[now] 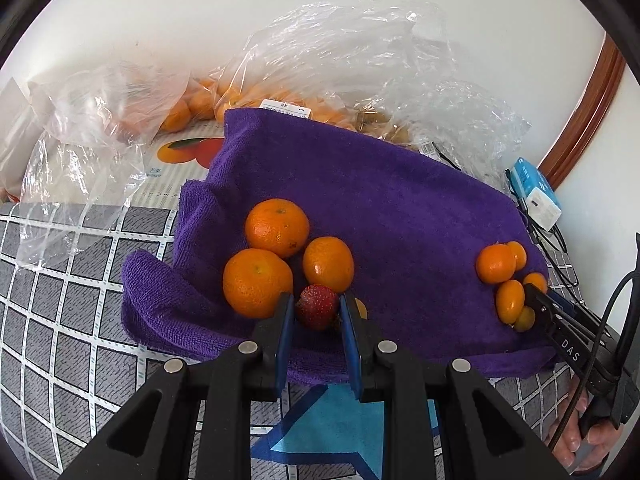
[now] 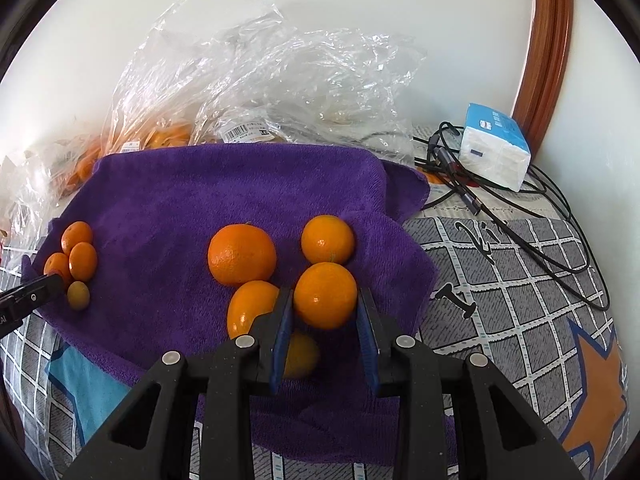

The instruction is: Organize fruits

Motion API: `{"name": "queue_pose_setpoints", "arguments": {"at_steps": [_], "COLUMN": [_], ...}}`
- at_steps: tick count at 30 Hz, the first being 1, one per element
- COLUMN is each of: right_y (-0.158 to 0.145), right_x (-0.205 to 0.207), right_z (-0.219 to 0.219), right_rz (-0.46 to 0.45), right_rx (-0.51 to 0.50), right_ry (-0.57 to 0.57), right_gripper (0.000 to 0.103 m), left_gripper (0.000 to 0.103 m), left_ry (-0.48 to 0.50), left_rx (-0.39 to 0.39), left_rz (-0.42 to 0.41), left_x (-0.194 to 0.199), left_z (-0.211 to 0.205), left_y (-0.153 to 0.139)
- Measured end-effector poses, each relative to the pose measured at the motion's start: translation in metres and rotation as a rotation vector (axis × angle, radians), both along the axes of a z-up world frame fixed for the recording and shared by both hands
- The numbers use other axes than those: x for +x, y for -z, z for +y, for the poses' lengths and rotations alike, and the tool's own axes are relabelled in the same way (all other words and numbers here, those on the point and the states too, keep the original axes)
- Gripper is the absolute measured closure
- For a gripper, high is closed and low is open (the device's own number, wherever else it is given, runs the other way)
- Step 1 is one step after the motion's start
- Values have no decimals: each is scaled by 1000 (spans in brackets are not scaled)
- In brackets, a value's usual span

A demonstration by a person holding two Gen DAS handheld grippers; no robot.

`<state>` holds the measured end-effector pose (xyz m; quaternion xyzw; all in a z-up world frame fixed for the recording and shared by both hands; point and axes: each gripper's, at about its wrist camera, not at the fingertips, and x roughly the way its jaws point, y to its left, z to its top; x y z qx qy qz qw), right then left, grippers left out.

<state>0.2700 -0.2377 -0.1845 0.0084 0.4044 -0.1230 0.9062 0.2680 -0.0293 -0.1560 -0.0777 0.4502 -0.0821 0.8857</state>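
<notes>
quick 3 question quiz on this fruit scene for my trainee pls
1. True or false: the left gripper is shut on a banana.
2. What sits between the fingers of the right gripper? A) an orange B) a lemon C) a tissue pack
3. Fill in: the loose fruit lies on a purple ____.

Key
1. False: it is shut on a strawberry.
2. A.
3. towel.
</notes>
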Motion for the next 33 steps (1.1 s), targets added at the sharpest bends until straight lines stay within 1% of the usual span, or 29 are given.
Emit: {"name": "queue_pose_setpoints", "arguments": {"at_steps": [2, 4, 7, 10, 13, 16, 18, 20, 24, 27, 29, 32, 33], "right_y": [-3, -6, -11, -16, -22, -28, -32, -38, -50, -60, -68, -79, -82], "right_x": [-2, -3, -9, -12, -17, -22, -26, -30, -41, -51, -59, -75, -80], "right_z": [0, 2, 7, 11, 15, 20, 25, 29, 37, 42, 45, 49, 51], "right_rz": [-10, -18, -37, -46, -54, -53, -58, -65, -72, -75, -80, -90, -91], "right_rx": [13, 17, -4, -18, -10, -5, -10, -6, 12, 22, 25, 21, 19], "right_ry": [10, 3, 15, 23, 30, 19, 19, 14, 8, 6, 6, 3, 2], "right_gripper": [68, 61, 57, 56, 54, 54, 54, 54, 54, 54, 53, 50, 50], "left_gripper": [81, 81, 81, 81, 79, 72, 61, 55, 48, 45, 44, 43, 39], "left_ry": [-5, -4, 2, 5, 25, 38, 36, 33, 11, 1, 3, -22, -28], "left_rx": [-2, -8, -11, -17, 2, 3, -11, -33, -43, -49, -31, -16, -14], "left_rz": [-1, -4, -11, -13, -3, -9, -21, -30, -36, -38, -44, -77, -87], "left_x": [1, 1, 0, 0, 0, -2, -6, -10, -20, -31, -39, -57, -63], "left_z": [0, 1, 1, 2, 0, 2, 6, 12, 20, 26, 29, 34, 35], "left_y": [0, 0, 1, 1, -1, -8, -15, -22, -34, -44, -51, -63, -68]}}
